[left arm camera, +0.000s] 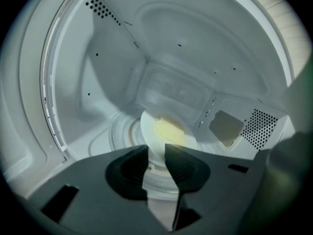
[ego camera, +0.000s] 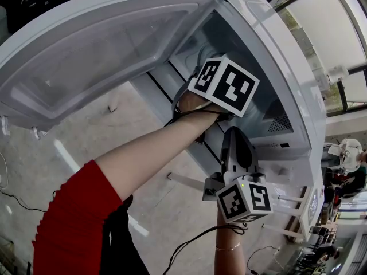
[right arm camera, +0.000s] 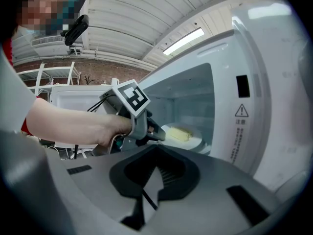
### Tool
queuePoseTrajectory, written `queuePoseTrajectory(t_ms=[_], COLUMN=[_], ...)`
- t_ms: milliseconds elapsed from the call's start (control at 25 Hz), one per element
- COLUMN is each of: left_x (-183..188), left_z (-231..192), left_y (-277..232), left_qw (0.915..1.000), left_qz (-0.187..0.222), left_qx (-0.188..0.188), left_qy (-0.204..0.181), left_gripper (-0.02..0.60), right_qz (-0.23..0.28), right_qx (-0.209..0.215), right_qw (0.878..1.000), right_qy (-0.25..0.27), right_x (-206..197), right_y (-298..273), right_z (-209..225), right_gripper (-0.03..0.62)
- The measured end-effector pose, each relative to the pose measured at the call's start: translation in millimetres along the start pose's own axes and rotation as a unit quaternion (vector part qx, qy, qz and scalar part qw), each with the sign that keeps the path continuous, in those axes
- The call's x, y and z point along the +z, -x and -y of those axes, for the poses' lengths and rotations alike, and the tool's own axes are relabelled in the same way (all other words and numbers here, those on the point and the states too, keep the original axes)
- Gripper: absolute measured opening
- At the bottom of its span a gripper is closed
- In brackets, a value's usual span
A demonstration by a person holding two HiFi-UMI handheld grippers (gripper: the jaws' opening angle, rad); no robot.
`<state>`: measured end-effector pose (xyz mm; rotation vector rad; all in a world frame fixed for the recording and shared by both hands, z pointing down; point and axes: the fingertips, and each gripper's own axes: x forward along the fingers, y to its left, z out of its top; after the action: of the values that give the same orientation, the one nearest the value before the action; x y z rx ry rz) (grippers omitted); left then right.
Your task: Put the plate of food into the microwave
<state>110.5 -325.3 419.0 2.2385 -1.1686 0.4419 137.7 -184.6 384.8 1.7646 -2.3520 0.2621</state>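
The white microwave stands with its door swung wide. Inside, a white plate with yellow food rests on the glass turntable. My left gripper reaches into the cavity; it is open, its pads apart at the plate's near rim without pressing on it. From the right gripper view, the left gripper sits just in front of the plate. My right gripper hangs outside the opening, shut and holding nothing. In the head view its jaws point at the microwave's front.
The open door spreads over the upper left of the head view. The microwave's front panel with a warning label stands to the right of the opening. A white rack stands behind. A black cable trails over the floor.
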Motion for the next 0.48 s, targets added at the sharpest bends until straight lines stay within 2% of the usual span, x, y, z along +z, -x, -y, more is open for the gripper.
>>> queuePoseTrajectory(t_ms=[480], left_x=[3.9], left_z=[-2.1], left_y=[-0.2], left_qw=[0.998], left_qz=[0.014], left_qx=[0.027], left_qy=[-0.055], left_gripper=[0.129], right_qz=[-0.002], right_qx=[0.001], right_qw=[1.0], right_qy=[-0.002], right_x=[-2.6], right_y=[0.3], right_z=[5.9], right_gripper=[0.014])
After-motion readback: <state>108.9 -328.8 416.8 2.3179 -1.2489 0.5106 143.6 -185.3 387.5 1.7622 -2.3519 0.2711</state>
